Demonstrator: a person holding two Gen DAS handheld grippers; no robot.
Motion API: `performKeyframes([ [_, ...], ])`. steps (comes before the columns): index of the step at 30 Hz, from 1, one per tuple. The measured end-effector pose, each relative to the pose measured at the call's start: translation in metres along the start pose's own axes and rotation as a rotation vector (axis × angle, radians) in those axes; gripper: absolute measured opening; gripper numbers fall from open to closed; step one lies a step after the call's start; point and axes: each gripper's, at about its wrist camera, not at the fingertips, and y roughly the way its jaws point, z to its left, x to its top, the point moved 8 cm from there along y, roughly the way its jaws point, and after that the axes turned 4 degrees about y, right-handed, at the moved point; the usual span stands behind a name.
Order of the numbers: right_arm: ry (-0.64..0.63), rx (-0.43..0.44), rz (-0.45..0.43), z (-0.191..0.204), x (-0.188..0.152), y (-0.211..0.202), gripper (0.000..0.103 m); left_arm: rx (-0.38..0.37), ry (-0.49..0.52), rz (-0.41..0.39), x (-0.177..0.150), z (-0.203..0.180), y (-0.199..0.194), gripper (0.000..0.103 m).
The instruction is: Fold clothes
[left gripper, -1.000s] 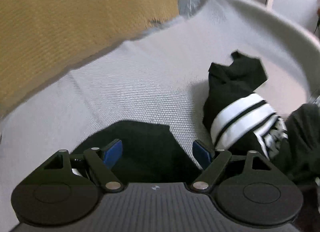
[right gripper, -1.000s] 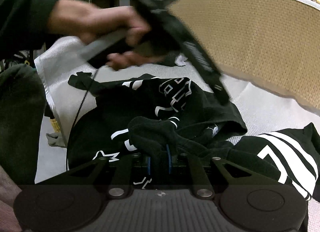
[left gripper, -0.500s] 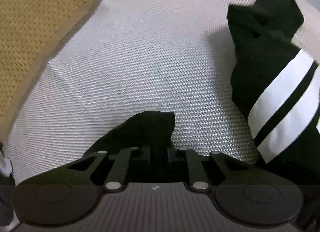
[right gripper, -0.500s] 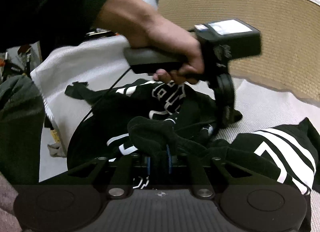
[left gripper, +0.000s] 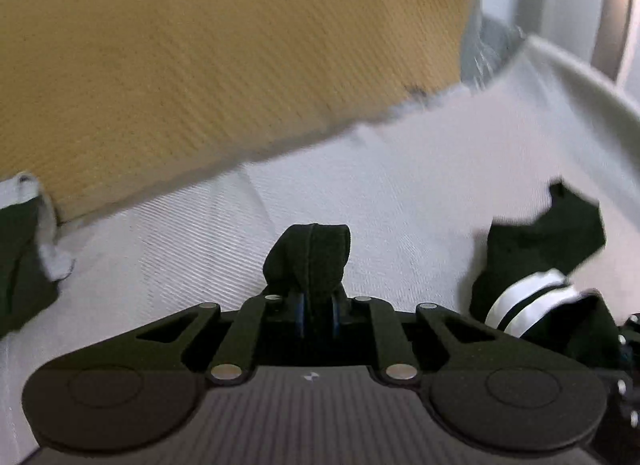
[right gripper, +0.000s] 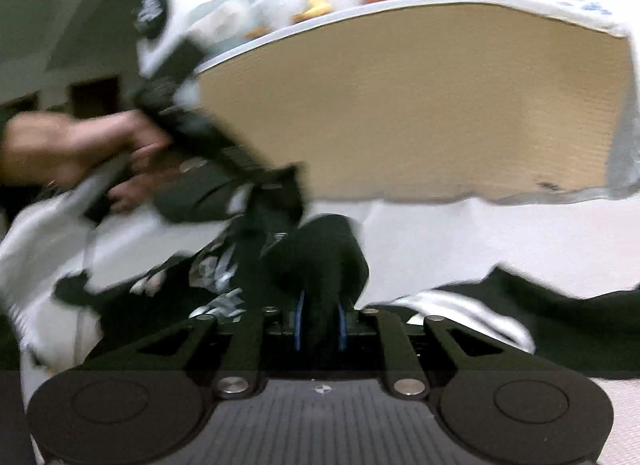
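Grippers both on same black garment (right gripper: 320, 257): left gripper (left gripper: 318, 315) pinched tight on fold, right gripper (right gripper: 319, 323) easing open, cloth between pads. Bulk lies right, mid-bed (left gripper: 400, 185).

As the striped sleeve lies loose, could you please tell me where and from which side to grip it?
Probably the black end of the sleeve, beyond the white stripes, coming from the bare sheet on its far side. That tip sticks out thin and flat with nothing around it, while the striped part bunches against other cloth.
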Motion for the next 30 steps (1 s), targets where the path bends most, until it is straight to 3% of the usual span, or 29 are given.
performKeyframes([
  [6,-0.089,-0.057,-0.066,-0.018,0.038,0.025,0.016,0.016,-0.119,-0.161,0.005,0.021,-0.032,0.014],
  [17,-0.088,-0.157,-0.259,-0.065,0.127,0.087,0.008,0.166,-0.330,-0.394,0.043,0.064,-0.017,0.015],
  [19,-0.068,-0.173,-0.258,-0.077,0.134,0.100,0.007,0.180,-0.365,-0.365,0.042,0.075,0.003,0.018],
  [20,-0.034,-0.169,-0.233,-0.085,0.131,0.107,0.007,0.186,-0.388,-0.320,0.039,0.082,0.018,0.027],
  [21,0.008,-0.160,-0.192,-0.094,0.124,0.115,0.007,0.187,-0.411,-0.249,0.032,0.090,0.038,0.038],
  [22,0.058,-0.137,-0.142,-0.100,0.114,0.124,0.007,0.179,-0.430,-0.171,0.024,0.097,0.057,0.042],
  [25,0.202,-0.071,-0.057,-0.113,0.081,0.136,0.010,0.160,-0.460,0.004,-0.006,0.114,0.099,0.045],
  [26,0.264,-0.053,-0.022,-0.115,0.074,0.139,0.012,0.147,-0.464,0.016,-0.013,0.118,0.103,0.050],
  [27,0.306,-0.032,0.016,-0.117,0.071,0.143,0.021,0.128,-0.466,0.010,-0.018,0.121,0.103,0.056],
  [29,0.307,0.009,0.025,-0.113,0.074,0.144,0.026,0.114,-0.443,0.000,-0.022,0.127,0.101,0.066],
  [30,0.304,0.026,0.030,-0.111,0.075,0.144,0.041,0.115,-0.423,0.003,-0.023,0.130,0.101,0.070],
])
